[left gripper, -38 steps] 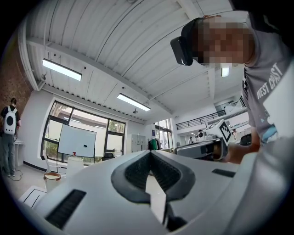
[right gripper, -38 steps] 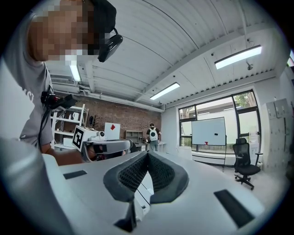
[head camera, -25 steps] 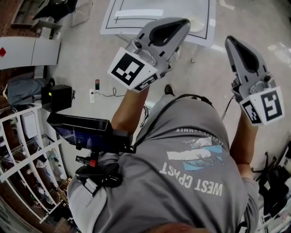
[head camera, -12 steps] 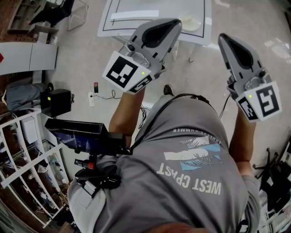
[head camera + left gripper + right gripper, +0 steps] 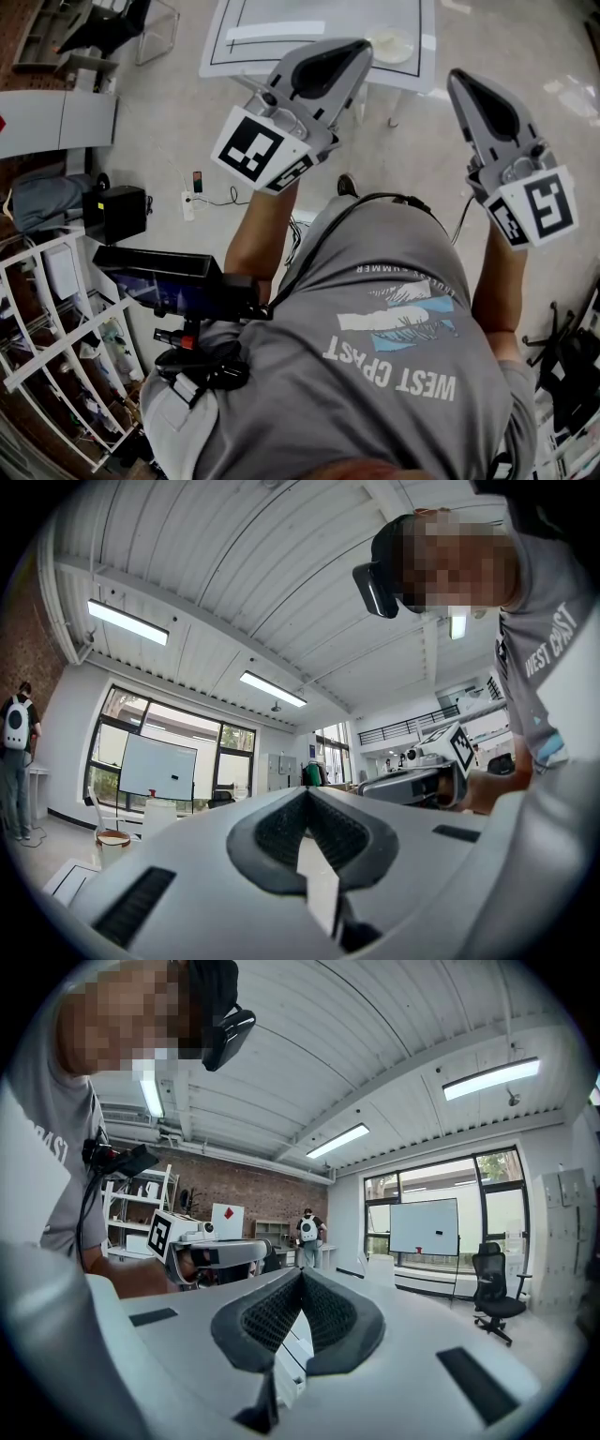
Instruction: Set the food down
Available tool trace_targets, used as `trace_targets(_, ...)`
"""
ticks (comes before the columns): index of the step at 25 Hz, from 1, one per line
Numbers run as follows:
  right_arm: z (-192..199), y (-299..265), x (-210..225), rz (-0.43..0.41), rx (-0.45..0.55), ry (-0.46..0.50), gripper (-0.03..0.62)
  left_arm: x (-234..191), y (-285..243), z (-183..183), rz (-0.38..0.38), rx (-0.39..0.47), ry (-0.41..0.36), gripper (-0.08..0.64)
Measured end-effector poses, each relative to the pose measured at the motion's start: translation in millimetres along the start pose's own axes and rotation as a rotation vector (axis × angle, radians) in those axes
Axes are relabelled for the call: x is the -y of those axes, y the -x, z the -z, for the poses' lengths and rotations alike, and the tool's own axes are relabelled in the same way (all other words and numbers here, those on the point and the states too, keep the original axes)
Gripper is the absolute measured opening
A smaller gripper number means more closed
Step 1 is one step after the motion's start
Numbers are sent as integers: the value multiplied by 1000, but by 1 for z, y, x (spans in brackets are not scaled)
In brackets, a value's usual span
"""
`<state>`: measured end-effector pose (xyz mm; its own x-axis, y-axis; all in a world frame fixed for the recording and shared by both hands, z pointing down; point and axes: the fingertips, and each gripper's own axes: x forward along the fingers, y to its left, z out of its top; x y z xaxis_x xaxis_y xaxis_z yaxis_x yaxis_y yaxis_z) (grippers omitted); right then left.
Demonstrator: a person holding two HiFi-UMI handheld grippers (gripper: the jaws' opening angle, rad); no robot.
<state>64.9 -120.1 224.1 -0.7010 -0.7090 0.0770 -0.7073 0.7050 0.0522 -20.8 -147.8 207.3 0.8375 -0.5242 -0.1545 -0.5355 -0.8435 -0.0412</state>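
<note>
**Both tongs clenched and empty, raised short of the white table**

The person in a grey T-shirt (image 5: 394,356) stood on the near side of the white table (image 5: 328,14), both forearms lifted and bent at the elbow. The left forearm (image 5: 267,234) slanted up toward the table's near edge. The right forearm (image 5: 497,291) rose more steeply, off the table's right corner.

The table was pale, with a thin black rectangle drawn inside its rim. Open concrete floor (image 5: 159,122) lay between its near edge and the person's feet, and more bare floor ran past its left and right sides. A white shelf rack (image 5: 56,319) and a black box (image 5: 117,211) stood well to the left of the table, clear of both arms.

The left gripper (image 5: 362,49) pointed at the table, its tip showing against the near edge; its jaws were pressed together with nothing between them. The right gripper (image 5: 457,77) hung over the floor beside the table's right corner, its jaws likewise closed on nothing.

A round, pale bowl (image 5: 391,42) sat on the table near its right corner, between the two gripper tips and apart from both. Whether it held food could not be made out.
</note>
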Motion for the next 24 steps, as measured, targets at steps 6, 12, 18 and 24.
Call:
trace_targets(6,3,-7,3,5,-13,0,6,-7,-1,2,4,-3,6,8)
trace_targets(12,7,-7,5,9,-15,-6,6,-7,-3,6,5,-5,8,8)
trace_targets(18,11,-10,10,14,-17,-13,6,-11,-8,10,11,-7,10,8)
trace_targets(24,10,-19,6,21,-20,-14,6,-19,-3,9,19,-7,13,8)
